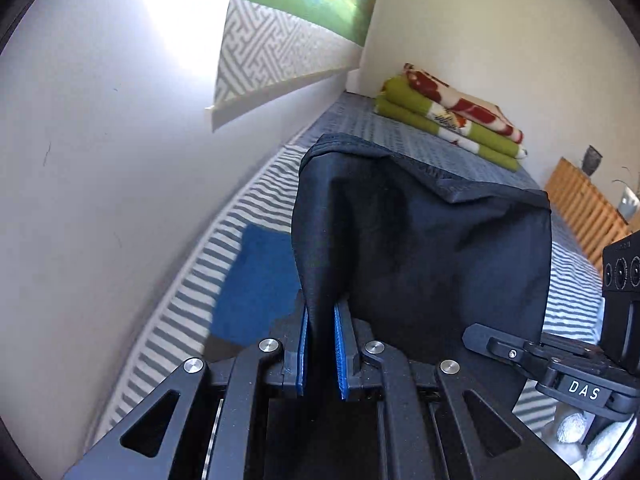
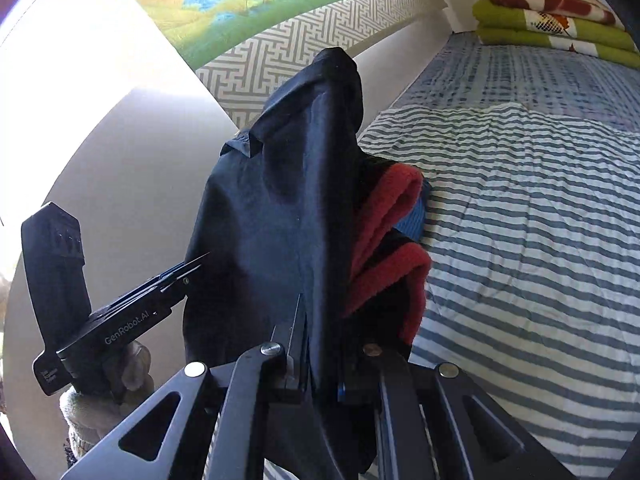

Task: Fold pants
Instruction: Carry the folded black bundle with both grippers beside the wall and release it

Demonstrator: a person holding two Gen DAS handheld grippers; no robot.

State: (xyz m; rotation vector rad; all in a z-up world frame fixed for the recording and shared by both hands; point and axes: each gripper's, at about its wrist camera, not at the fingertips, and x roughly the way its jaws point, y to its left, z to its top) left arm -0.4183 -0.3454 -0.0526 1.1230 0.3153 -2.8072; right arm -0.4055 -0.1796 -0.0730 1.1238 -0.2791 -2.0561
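Clamped between the blue-padded left fingers (image 1: 320, 354): one edge of the dark navy woven pants (image 1: 420, 256), rising straight ahead as a hanging sheet. Pinched likewise in the right fingers (image 2: 316, 364), the other edge. Stretched crosswise between both, clear of the blue-and-white striped bed (image 2: 520, 240). Beyond, just beside the cloth: red fleece pile (image 2: 384, 240). Likely next: lower evenly onto the bed.

Two black handheld grippers, gloved hand

Left gripper (image 1: 320, 344): blue pads, silver screws, triangular cutouts. Right gripper (image 2: 320, 360): same black linkage, round screws. White "GenRobot.AI" and "DAS" lettering on their bodies; knit glove (image 2: 100, 400), light-coloured.
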